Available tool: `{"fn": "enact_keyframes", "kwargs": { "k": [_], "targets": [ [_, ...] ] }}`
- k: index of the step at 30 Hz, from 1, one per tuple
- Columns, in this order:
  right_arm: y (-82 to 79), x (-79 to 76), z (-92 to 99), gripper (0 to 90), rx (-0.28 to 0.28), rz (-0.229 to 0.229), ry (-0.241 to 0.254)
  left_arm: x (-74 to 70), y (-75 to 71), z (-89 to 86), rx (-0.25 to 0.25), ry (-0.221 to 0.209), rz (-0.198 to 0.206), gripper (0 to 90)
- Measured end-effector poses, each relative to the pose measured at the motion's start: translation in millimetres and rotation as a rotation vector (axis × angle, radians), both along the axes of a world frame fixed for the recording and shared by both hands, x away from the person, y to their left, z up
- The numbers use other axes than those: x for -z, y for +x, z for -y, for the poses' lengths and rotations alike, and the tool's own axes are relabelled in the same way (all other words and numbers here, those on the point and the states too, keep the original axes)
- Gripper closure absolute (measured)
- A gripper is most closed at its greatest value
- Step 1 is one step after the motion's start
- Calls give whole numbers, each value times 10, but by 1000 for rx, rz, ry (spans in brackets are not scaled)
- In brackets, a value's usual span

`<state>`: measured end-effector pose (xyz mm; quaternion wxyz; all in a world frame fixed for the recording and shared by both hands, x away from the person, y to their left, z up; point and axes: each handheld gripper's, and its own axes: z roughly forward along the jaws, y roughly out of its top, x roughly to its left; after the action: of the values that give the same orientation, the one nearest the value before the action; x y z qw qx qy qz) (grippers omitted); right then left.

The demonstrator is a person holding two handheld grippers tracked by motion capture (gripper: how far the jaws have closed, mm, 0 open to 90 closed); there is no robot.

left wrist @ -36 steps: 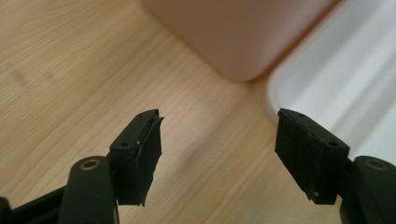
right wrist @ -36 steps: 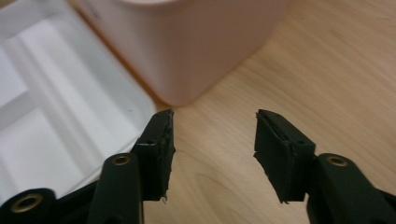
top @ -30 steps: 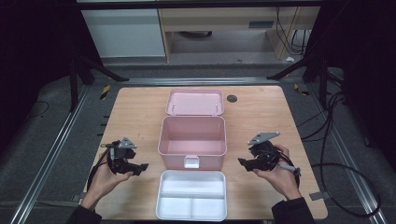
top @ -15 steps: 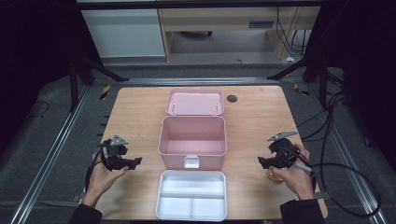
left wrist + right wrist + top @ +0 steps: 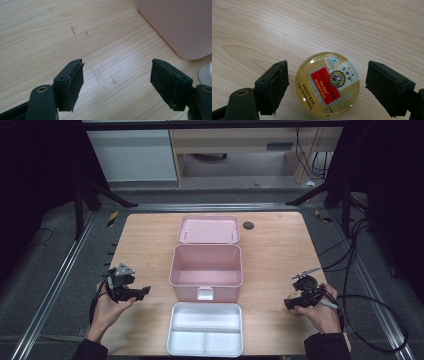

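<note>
- The right claw [image 5: 325, 87] is standing apart over the bench [image 5: 140, 245], its jaws flanking a round candy tin [image 5: 327, 84] without touching it.
- The tin is lying flat on the bench's right side.
- The left claw [image 5: 116, 85] is gaping, holding nothing, near the pink box [image 5: 206, 270].
- A pink lid [image 5: 208, 230] is lying behind the box, a white tray [image 5: 205, 329] in front.

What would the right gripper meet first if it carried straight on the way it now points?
Most likely the round herbal candy tin: it lies flat on the wooden table, between the right gripper's open jaws, untouched by either. Depth is unclear.
</note>
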<state>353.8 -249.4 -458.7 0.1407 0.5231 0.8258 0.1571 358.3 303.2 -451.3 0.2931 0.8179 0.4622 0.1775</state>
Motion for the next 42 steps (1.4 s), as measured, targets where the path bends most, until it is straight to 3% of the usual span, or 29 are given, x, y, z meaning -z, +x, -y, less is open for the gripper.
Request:
{"fn": "enact_keyframes", "kwargs": {
  "k": [7, 15, 24, 32, 39, 42],
  "targets": [
    [22, 71, 22, 173, 9, -36, -9, -16, -8, 17, 11, 1, 2, 261],
    [50, 191, 40, 169, 13, -112, -24, -13, -3, 29, 15, -2, -8, 260],
    [78, 276, 66, 197, 9, -150, -20, -13, -1, 28, 26, 5, -14, 260],
    [76, 252, 51, 203, 4, -159, -24, -32, -13, 58, 31, 9, -10, 261],
    [58, 65, 19, 203, -11, -126, -20, -14, -1, 71, 44, 17, -24, 262],
    [59, -20, -36, 203, -43, -111, -25, -12, 7, 67, 49, 16, -32, 261]
  ]
}}
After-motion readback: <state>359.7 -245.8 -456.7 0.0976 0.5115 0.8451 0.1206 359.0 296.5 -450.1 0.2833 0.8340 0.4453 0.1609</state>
